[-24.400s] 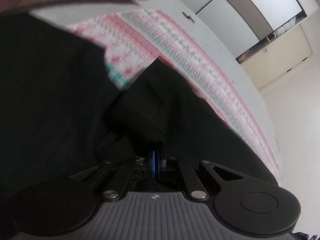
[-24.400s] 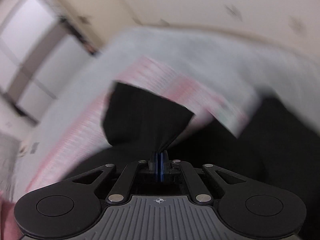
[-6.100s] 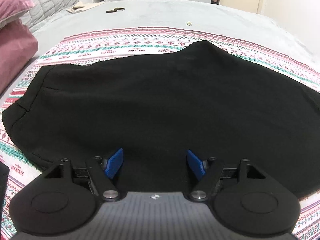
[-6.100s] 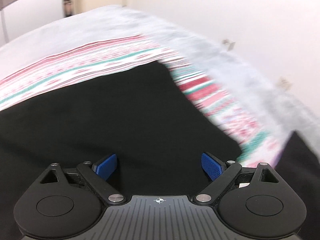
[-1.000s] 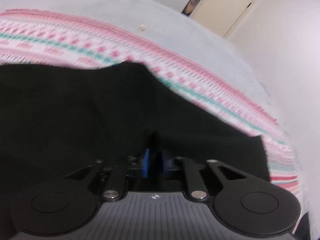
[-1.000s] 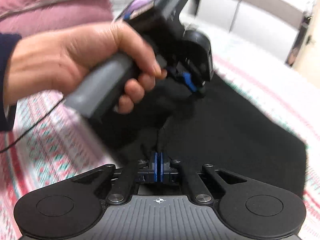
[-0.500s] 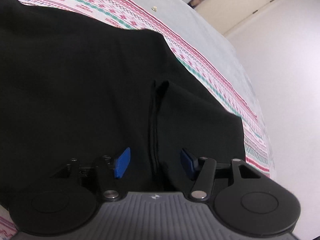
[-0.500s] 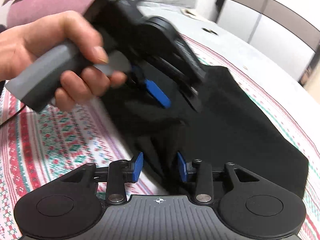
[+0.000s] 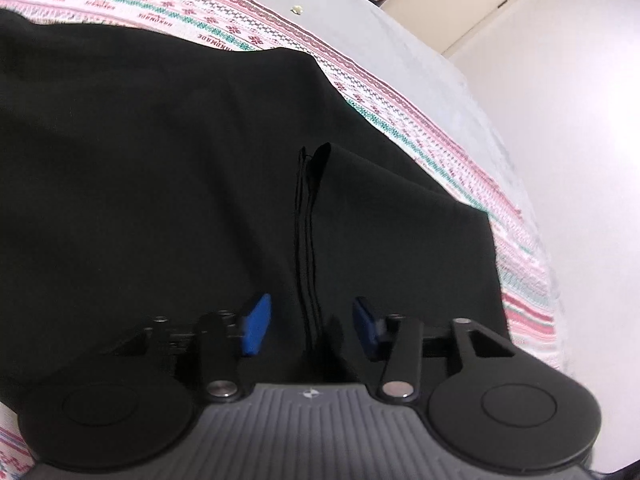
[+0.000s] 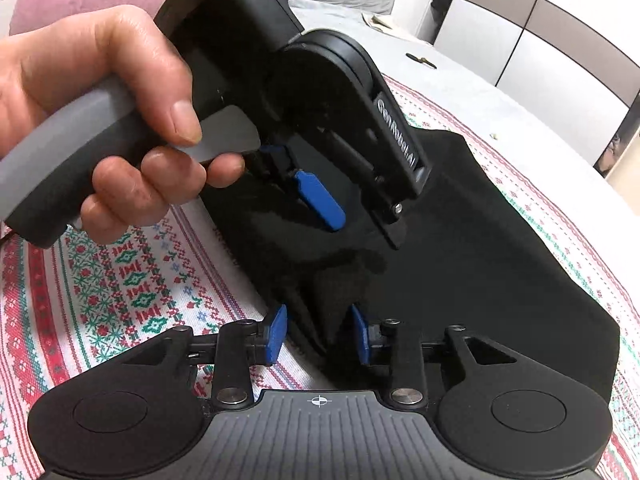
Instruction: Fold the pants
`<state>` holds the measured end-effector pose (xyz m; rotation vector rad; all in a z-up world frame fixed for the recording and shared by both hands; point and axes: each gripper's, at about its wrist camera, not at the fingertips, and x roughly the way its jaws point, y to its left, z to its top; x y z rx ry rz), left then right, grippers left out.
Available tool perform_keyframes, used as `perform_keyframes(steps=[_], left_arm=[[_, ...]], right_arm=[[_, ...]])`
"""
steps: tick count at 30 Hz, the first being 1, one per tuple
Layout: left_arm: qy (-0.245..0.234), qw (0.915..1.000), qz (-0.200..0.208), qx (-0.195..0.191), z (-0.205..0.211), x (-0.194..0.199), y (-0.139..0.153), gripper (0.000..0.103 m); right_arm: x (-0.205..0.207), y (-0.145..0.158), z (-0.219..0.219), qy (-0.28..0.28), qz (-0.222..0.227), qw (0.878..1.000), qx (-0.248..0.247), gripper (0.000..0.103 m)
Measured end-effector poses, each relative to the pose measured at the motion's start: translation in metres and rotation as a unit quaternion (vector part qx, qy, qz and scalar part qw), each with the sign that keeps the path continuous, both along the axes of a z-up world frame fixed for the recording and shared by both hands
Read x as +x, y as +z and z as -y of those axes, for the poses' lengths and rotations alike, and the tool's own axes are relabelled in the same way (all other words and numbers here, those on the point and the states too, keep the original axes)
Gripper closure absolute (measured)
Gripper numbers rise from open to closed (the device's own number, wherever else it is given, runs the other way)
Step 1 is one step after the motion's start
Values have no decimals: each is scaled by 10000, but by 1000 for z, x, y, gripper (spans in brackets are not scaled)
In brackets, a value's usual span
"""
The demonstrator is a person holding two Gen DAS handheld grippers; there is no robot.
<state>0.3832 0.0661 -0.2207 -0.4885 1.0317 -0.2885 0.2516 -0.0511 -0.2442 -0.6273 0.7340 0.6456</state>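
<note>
Black left gripper (image 10: 352,216), blue pads, grey handle, white lettering perhaps "GenRobot.AI", silver screws

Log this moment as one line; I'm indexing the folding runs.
stage: mid-fold | pants: black, on patterned blanket | left tool: closing, fabric edge between pads | right tool: closing, fold between pads

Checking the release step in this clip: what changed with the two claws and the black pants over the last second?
Both claws let go. A second ago each was pinched shut on black fabric; now the left claw and right claw have pads clear of the cloth, though both are closing again over the raised fold of the pants. The left hand shifted slightly. The pants stay folded on the patterned blanket.
</note>
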Motion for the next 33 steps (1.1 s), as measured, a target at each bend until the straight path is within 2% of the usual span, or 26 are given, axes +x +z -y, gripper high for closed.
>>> perform_keyframes(steps=[2, 8, 11, 14, 15, 16, 17, 19, 22, 27, 30, 33], left_arm=[[12, 10000, -8, 20, 1, 0, 0, 41], [81, 9999, -104, 32, -13, -2, -3, 57], [141, 9997, -174, -87, -15, 0, -5, 57], [109, 9998, -148, -41, -14, -1, -5, 58], [99, 9999, -136, -23, -13, -1, -6, 58], [105, 9999, -136, -25, -12, 0, -6, 58], [119, 9998, -145, -41, -13, 0, -7, 58], [134, 9998, -156, -68, -13, 0, -8, 58], [129, 9997, -160, -89, -14, 2, -9, 58], [129, 9997, -159, -95, -15, 1, -8, 58], [140, 9996, -188, -155, -16, 2, -9, 58], [92, 9997, -171, -152, -17, 2, -9, 58]], right_arm=[[-2, 2, 0, 51, -40, 10000, 38, 85], [6, 11, 8, -28, -350, 9988, 348, 88], [16, 17, 18, -179, -655, 9946, 780, 92], [25, 24, 28, -346, -933, 9874, 1226, 95], [28, 24, 30, -475, -898, 9873, 1219, 95], [28, 22, 29, -523, -788, 9896, 1084, 94], [25, 19, 27, -455, -704, 9919, 955, 88], [20, 12, 18, -280, -667, 9943, 783, 86], [9, 5, 4, -97, -597, 9967, 544, 72], [15, 2, 2, -370, -507, 9968, 493, 74], [16, 8, 6, -550, -572, 9942, 731, 74], [22, 8, 10, -701, -857, 9886, 1016, 71]])
